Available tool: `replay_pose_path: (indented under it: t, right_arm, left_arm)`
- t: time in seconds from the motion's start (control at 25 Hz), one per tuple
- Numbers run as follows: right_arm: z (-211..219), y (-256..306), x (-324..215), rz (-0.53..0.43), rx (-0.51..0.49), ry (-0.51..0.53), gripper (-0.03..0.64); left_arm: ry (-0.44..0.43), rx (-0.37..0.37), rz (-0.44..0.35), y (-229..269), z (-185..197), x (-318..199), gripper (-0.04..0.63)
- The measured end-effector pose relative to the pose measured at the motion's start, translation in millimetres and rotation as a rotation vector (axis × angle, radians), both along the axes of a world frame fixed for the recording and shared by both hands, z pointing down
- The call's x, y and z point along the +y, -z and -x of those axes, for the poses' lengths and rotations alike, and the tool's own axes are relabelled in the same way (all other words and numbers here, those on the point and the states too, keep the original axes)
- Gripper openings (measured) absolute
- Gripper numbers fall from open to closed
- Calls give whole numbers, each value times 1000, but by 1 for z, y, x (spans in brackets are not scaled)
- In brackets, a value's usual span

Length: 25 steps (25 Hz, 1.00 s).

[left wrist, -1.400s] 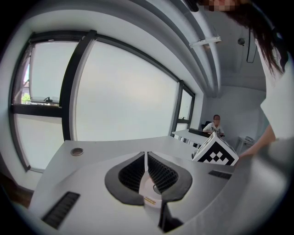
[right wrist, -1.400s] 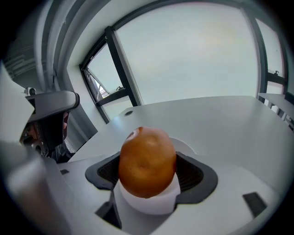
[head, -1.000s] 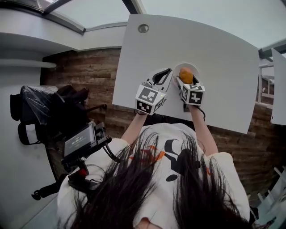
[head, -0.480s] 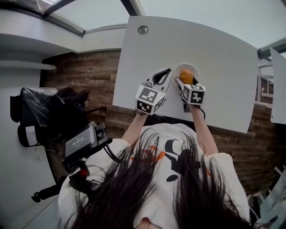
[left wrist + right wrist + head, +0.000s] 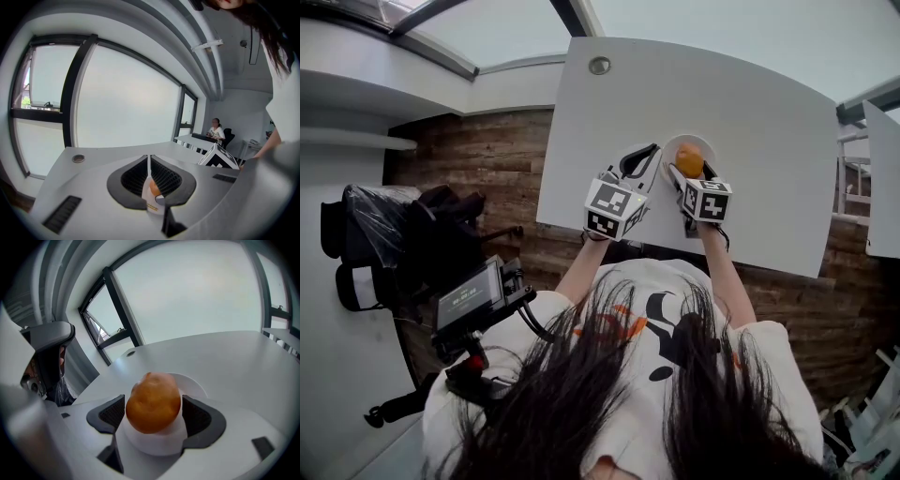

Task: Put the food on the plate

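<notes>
Two grippers are out in front of me, and I start with what is closest. Long dark hair [image 5: 609, 394] and a white shirt [image 5: 675, 281] fill the bottom of the head view. Off to the left, low down, is a black box with a small screen [image 5: 469, 298], and past it a black bag [image 5: 394, 225] on the wood floor [image 5: 487, 150].

Next come both arms, reaching out to the white table [image 5: 769, 112]. My left gripper [image 5: 639, 161] is over the near part of the table, just beside the plate [image 5: 671, 143]. Its jaws are pressed together with only a thin line between them, and nothing is in them.

My right gripper [image 5: 153, 414] is close by on the right. Its jaws sit tight on both sides of the food [image 5: 153, 401], a round orange lump. The food is right over the plate, which is small, round and white. I cannot tell if the food touches the plate or hangs a bit above it.

Farther along the table is a little round hole cover [image 5: 600, 64]. Behind that is a big window [image 5: 122, 93] with dark frames. Far away in the left gripper view, a person [image 5: 216, 132] sits at another desk
</notes>
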State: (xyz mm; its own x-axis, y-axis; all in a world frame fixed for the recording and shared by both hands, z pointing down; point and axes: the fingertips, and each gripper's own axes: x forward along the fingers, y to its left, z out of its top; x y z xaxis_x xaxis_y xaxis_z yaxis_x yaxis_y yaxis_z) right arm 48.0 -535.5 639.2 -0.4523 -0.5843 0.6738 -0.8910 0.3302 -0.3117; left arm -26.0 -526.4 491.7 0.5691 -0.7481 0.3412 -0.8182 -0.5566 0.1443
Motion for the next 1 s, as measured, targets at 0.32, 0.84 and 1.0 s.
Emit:
replay_pose_path:
  t: [0.32, 0.84, 1.0]
  right_arm:
    - [-8, 33, 6, -107, 4, -12, 368]
    - [2, 128, 61, -336, -97, -77, 367]
    - [6, 143, 88, -373, -117, -132, 295]
  left_arm:
    - [-2, 2, -15, 2, 3, 4, 6]
    - [-121, 9, -64, 20, -12, 57, 6]
    - [-172, 13, -81, 25, -13, 83, 6]
